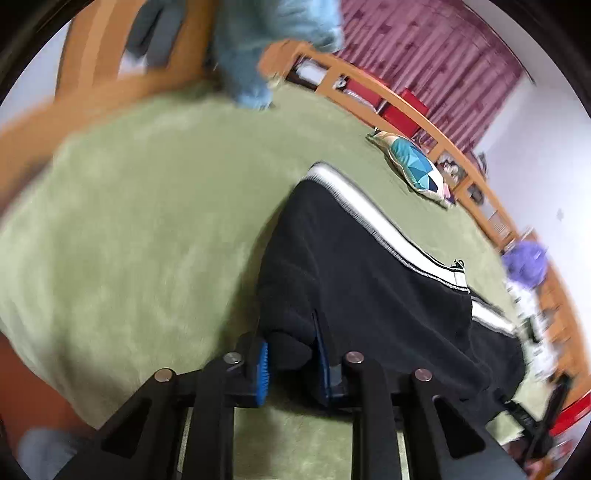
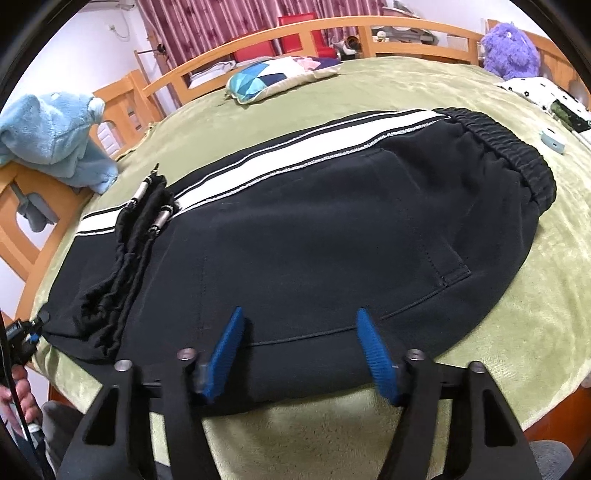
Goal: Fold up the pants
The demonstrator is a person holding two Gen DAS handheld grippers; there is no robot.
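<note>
Black pants (image 2: 314, 229) with a white side stripe lie folded on a green blanket (image 2: 517, 295). Their elastic band (image 2: 509, 147) is at the right, and the drawstrings with metal tips (image 2: 147, 199) lie on top at the left. My right gripper (image 2: 301, 354) stands open over the near edge, its blue pads wide apart on either side of the cloth. In the left wrist view, my left gripper (image 1: 291, 365) is shut on a bunched corner of the pants (image 1: 369, 288). The right wrist view shows that same gripper at the pants' left end (image 2: 33, 328), with a hand (image 2: 18, 391) below it.
A patterned pillow (image 2: 266, 79) lies at the far side. A blue plush toy (image 2: 48, 136) sits on the wooden bed frame at the left, a purple one (image 2: 511, 50) at the far right. A wooden rail (image 2: 332, 27) runs behind the bed. A small pale blue object (image 2: 553, 140) lies near the band.
</note>
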